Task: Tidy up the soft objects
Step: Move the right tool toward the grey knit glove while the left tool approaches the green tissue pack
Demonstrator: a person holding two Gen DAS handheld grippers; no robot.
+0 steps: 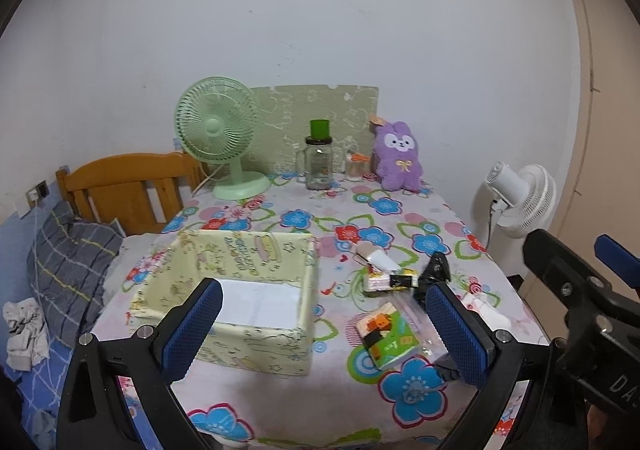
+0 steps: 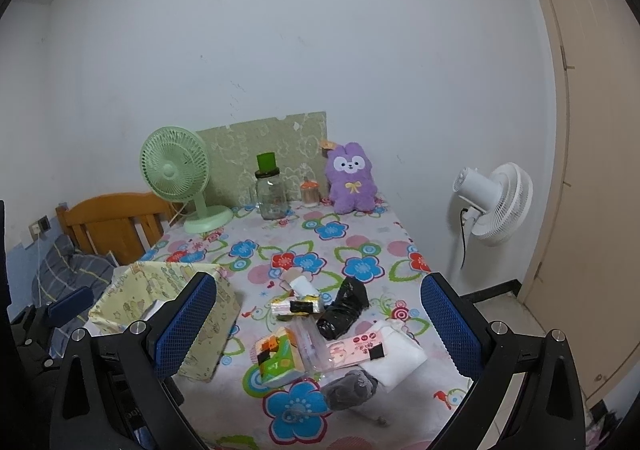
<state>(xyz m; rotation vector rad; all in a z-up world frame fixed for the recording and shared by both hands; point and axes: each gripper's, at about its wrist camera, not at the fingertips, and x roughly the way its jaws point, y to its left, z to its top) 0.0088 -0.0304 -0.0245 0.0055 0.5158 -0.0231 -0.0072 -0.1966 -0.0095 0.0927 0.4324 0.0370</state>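
1. We hold both tongs apart and empty: left gripper [image 1: 326, 330], right gripper [image 2: 320, 326].
2. Soft pile, including the green-orange tissue pack [image 2: 278, 360] and the grey fuzzy sock [image 2: 350, 388], sits by the table's near right edge.
3. Pile lies straight ahead of the right gripper, so it is nearer.
4. The pale yellow fabric bin [image 1: 240, 290] lies left of the pile, near the left edge.

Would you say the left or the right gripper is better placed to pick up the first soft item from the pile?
Right, probably. The right gripper is open with the pile, including the black bag, between its fingers; the left gripper faces the fabric box.
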